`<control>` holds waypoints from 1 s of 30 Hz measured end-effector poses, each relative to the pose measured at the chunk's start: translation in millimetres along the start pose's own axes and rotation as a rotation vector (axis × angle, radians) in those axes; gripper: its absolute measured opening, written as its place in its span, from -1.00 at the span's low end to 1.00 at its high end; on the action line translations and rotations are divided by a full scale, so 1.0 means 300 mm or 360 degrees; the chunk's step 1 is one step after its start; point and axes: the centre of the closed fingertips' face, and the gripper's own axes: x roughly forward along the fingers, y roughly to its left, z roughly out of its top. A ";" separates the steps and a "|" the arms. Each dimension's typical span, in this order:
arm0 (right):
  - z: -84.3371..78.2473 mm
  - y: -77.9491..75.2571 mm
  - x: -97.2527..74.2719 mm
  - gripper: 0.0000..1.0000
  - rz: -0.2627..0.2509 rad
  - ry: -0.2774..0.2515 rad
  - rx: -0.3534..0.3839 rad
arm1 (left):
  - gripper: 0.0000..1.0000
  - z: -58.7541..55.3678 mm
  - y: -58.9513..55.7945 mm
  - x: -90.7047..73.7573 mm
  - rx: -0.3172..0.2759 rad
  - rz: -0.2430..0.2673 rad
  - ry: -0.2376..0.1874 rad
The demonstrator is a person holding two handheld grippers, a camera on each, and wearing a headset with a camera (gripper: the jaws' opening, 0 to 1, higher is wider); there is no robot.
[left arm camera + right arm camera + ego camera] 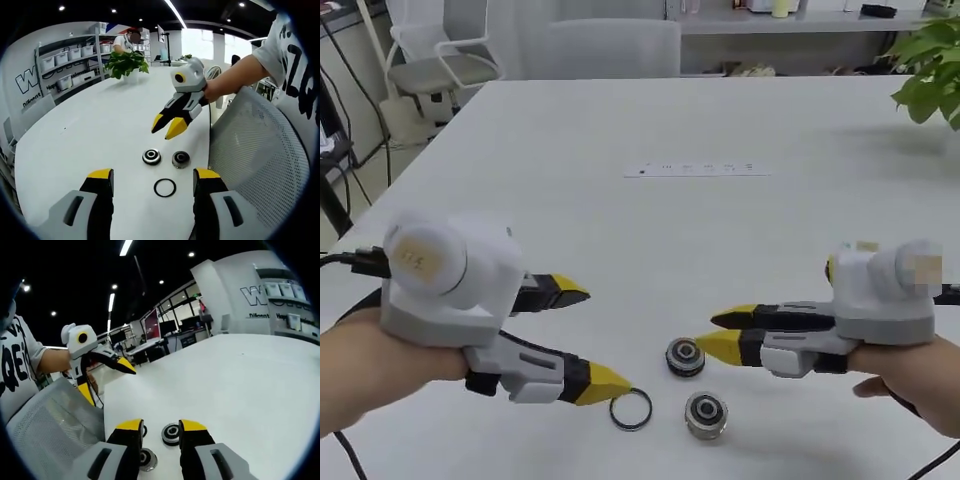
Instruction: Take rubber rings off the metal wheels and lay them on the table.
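Holding both grippers low over the white table (720,120), you have the left gripper (592,337) with its jaws spread wide and nothing between them. The right gripper (712,333) has its jaws parted only a little, also empty. A loose rubber ring (631,409) lies flat on the table just beside the left gripper's lower tip. The dark-rimmed wheel (685,357) sits just off the right gripper's tips, and the bare wheel (706,413) is nearer you. Your left gripper view frames the ring between its own jaws. Your right gripper view adds a mesh chair back (45,425) at the table's edge.
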 end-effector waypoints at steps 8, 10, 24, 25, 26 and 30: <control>-0.026 -0.041 -0.017 -0.44 -0.0057 0.0015 -0.0032 | 0.24 -0.012 0.012 0.037 0.0003 -0.0022 0.0027; -0.036 -0.051 -0.022 -0.44 -0.0074 0.0024 -0.0038 | 0.24 -0.018 0.015 0.047 0.0004 -0.0028 0.0030; -0.096 -0.081 -0.019 -0.40 -0.0102 0.0098 -0.0072 | 0.21 -0.036 0.033 0.110 0.0001 -0.0070 0.0058; -0.100 -0.082 -0.016 -0.40 -0.0101 0.0106 -0.0072 | 0.20 -0.039 0.032 0.118 0.0006 -0.0078 0.0064; -0.103 -0.083 -0.015 -0.41 -0.0099 0.0109 -0.0073 | 0.19 -0.041 0.032 0.122 0.0010 -0.0081 0.0069; -0.113 -0.084 -0.004 -0.42 -0.0089 0.0125 -0.0081 | 0.16 -0.042 0.035 0.144 0.0005 -0.0096 0.0071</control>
